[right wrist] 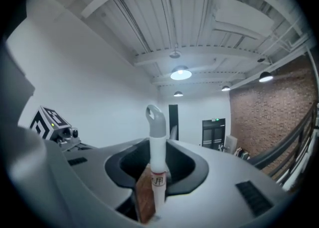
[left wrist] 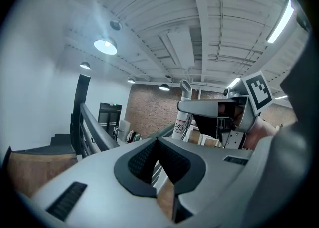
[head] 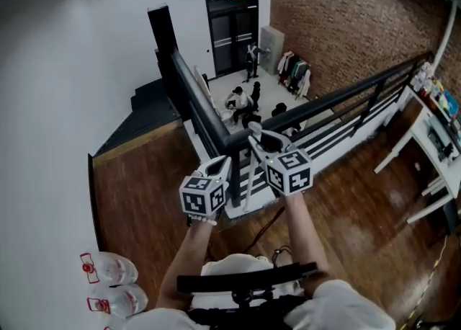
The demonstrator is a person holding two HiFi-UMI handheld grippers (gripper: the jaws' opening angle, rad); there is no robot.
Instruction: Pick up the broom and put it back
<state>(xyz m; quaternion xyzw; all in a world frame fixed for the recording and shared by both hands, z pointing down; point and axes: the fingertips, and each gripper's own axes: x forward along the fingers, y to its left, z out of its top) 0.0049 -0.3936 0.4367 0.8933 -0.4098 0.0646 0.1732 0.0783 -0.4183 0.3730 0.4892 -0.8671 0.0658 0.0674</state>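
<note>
Pinching the white broom handle (right wrist: 158, 157) in the right gripper (right wrist: 157, 174), near the railing (head: 209, 123). Holding the left gripper (left wrist: 158, 145) pressed together, empty, near that railing too.

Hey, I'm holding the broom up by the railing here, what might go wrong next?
1. Only the right tool grips the broom, close to its grey cap, so the long part below may swing into the railing.
2. The left tool is shut and empty; if the grip slips, nothing backs it up.
3. People are on the lower floor beyond the railing; a dropped broom might go over.
</note>
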